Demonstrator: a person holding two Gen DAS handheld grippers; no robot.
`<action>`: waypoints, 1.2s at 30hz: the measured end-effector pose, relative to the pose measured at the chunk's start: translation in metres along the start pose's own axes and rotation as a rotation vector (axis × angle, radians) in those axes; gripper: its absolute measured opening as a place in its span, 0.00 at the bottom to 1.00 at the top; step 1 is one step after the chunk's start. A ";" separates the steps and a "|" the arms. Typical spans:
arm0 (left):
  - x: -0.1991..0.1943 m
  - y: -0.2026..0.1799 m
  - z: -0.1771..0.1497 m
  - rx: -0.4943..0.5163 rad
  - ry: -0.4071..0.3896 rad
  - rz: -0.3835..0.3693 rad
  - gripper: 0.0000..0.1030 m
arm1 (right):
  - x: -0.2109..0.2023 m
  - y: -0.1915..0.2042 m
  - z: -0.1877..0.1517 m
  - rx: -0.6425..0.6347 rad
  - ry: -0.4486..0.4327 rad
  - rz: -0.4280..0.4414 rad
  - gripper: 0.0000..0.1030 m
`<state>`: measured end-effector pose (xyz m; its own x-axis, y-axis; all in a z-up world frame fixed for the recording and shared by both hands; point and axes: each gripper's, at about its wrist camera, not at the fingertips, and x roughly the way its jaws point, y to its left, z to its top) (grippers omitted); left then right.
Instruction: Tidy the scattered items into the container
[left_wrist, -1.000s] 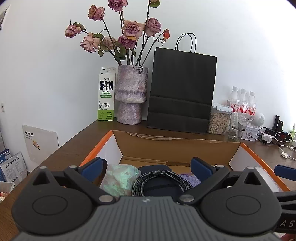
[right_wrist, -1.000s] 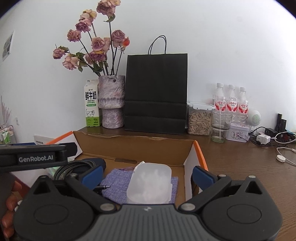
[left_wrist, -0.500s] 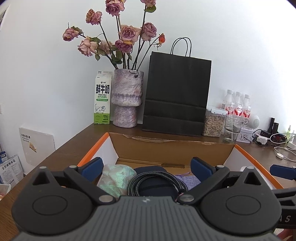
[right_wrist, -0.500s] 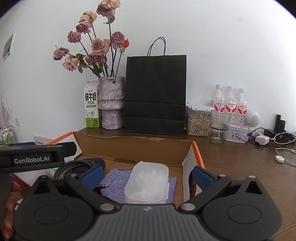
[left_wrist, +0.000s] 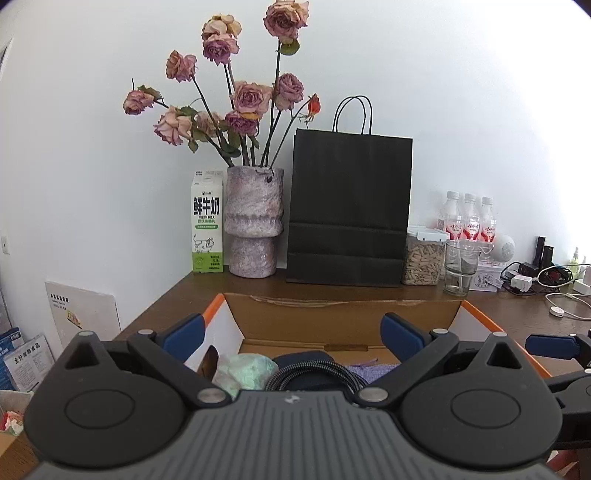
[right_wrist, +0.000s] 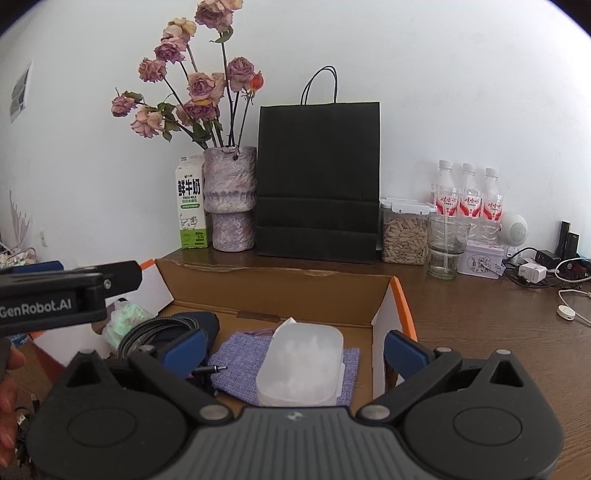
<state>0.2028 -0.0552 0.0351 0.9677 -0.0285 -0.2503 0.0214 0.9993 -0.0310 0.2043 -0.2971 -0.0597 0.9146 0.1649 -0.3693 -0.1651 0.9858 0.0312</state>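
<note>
Two tools hang over an open cardboard box (right_wrist: 280, 291), and both stand spread wide with nothing between their blue pads. The right tool (right_wrist: 293, 349) hovers above the box's right half; its right pad sits just outside the orange-edged right wall, its left pad over the box floor. Directly between the pads lies a translucent plastic case (right_wrist: 301, 365), resting on a purple woven pouch (right_wrist: 240, 356), and neither is touched. A small black plug tip (right_wrist: 212, 370) lies on the pouch's left edge. The left tool (left_wrist: 293, 334) is likewise released and empty, poised over the box's left half; in the right wrist view its body shows at the left as a black bar reading GenRobot.AI. Below it a coiled braided cable (left_wrist: 314, 373) lies on a dark navy item (left_wrist: 301, 357), with a crumpled pale green packet (left_wrist: 245, 371) just beside it, against the left wall. All these things are already inside the box.

Beyond the box, on the brown wooden surface (right_wrist: 480, 325), a row stands against the white wall: a milk carton (left_wrist: 207, 221), a mottled vase (left_wrist: 254, 221) of dried roses, a black paper bag (left_wrist: 349, 210), a jar of seeds (right_wrist: 404, 232), a glass tumbler (right_wrist: 447, 243), three water bottles (right_wrist: 469, 195), a small tin (right_wrist: 480, 260), and chargers with cables (right_wrist: 546, 266) at the far right.
</note>
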 end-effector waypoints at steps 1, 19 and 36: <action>-0.002 0.001 0.003 0.001 -0.007 -0.001 1.00 | -0.003 0.000 0.003 -0.007 -0.007 0.000 1.00; -0.061 0.041 0.005 0.037 0.046 0.034 1.00 | -0.083 -0.006 0.001 -0.048 0.023 0.040 1.00; -0.139 0.090 -0.059 -0.023 0.219 0.073 1.00 | -0.165 0.014 -0.074 -0.031 0.142 0.039 1.00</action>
<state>0.0553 0.0373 0.0101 0.8890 0.0364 -0.4565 -0.0545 0.9982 -0.0266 0.0235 -0.3128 -0.0670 0.8462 0.1948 -0.4960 -0.2131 0.9768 0.0201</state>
